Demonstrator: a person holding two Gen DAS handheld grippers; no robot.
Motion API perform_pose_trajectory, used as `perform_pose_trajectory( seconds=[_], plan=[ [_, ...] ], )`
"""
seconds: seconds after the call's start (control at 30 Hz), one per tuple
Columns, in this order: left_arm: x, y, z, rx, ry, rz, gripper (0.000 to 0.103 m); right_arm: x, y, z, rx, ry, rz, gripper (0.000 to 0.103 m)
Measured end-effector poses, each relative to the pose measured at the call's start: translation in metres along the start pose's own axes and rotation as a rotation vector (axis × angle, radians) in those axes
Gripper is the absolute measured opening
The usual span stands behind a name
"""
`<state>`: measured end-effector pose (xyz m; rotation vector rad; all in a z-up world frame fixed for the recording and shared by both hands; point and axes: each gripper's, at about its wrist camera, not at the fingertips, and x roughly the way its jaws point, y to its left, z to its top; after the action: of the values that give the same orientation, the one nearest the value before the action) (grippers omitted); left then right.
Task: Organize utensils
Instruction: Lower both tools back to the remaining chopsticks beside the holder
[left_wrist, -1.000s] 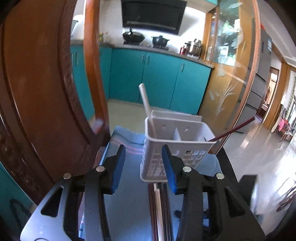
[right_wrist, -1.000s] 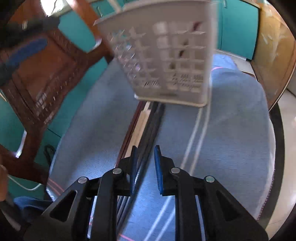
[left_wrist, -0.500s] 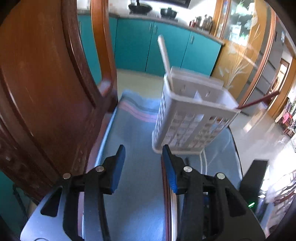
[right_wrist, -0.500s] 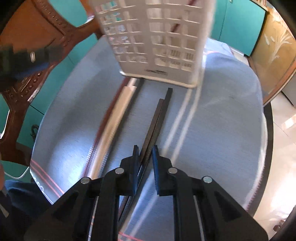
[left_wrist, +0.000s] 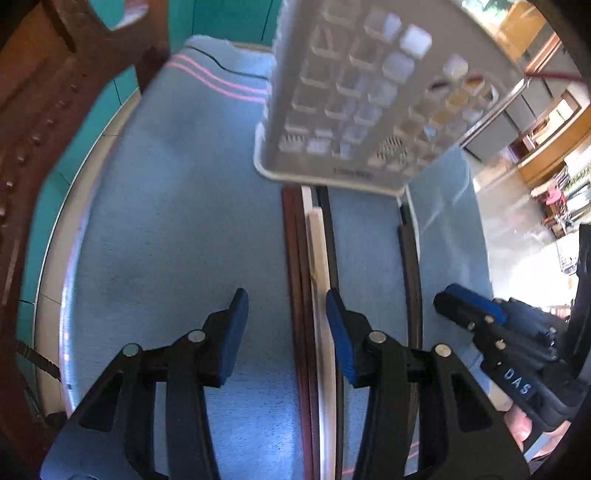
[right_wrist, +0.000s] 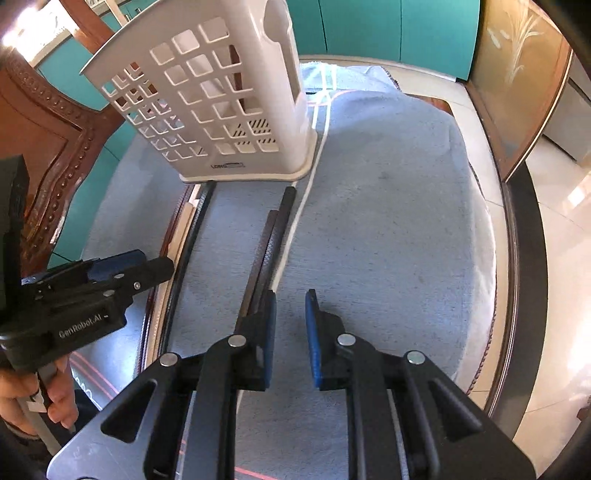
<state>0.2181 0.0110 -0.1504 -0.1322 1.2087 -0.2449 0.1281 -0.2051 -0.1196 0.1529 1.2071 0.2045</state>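
A few utensils stand in the basket (right_wrist: 229, 110); chopsticks (right_wrist: 266, 243) lie unsorted mid-worktop (right_wrist: 388, 229). Left gripper (left_wrist: 284, 332) fingers opening (empty), right gripper (right_wrist: 290, 332) narrow, empty.

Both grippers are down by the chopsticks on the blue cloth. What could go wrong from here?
1. The left gripper, jaws opening, is lined up over a tight row of chopsticks; it may pinch several or scatter them.
2. Their far ends reach the base of the white basket; a push along them could shove it.
3. The right gripper, narrowly open and empty beside the black pair, is close to the left one; they might collide.
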Motion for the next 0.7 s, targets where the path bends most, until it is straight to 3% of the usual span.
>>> perform_pose_trajectory(
  seconds=[0.13,0.27,0.4,0.57,0.7],
  plan=[
    [0.002,-0.008,-0.003,0.030,-0.019,0.033,0.046,-0.002,0.004,-0.005,-0.011,0.000,-0.003,0.016],
    [0.003,-0.015,-0.001,0.029,-0.020,-0.018,0.017,0.002,0.007,0.002,-0.014,-0.002,-0.019,0.016],
    [0.002,-0.019,-0.003,0.020,-0.031,-0.011,0.009,0.006,0.007,0.004,-0.008,-0.002,-0.024,0.016],
    [-0.019,-0.017,-0.002,0.014,-0.065,-0.086,0.008,0.010,0.009,0.014,0.001,-0.019,0.011,0.016],
    [-0.029,-0.015,-0.004,-0.003,-0.090,-0.053,0.008,0.015,0.012,0.013,0.006,-0.014,0.043,0.016]
  ],
)
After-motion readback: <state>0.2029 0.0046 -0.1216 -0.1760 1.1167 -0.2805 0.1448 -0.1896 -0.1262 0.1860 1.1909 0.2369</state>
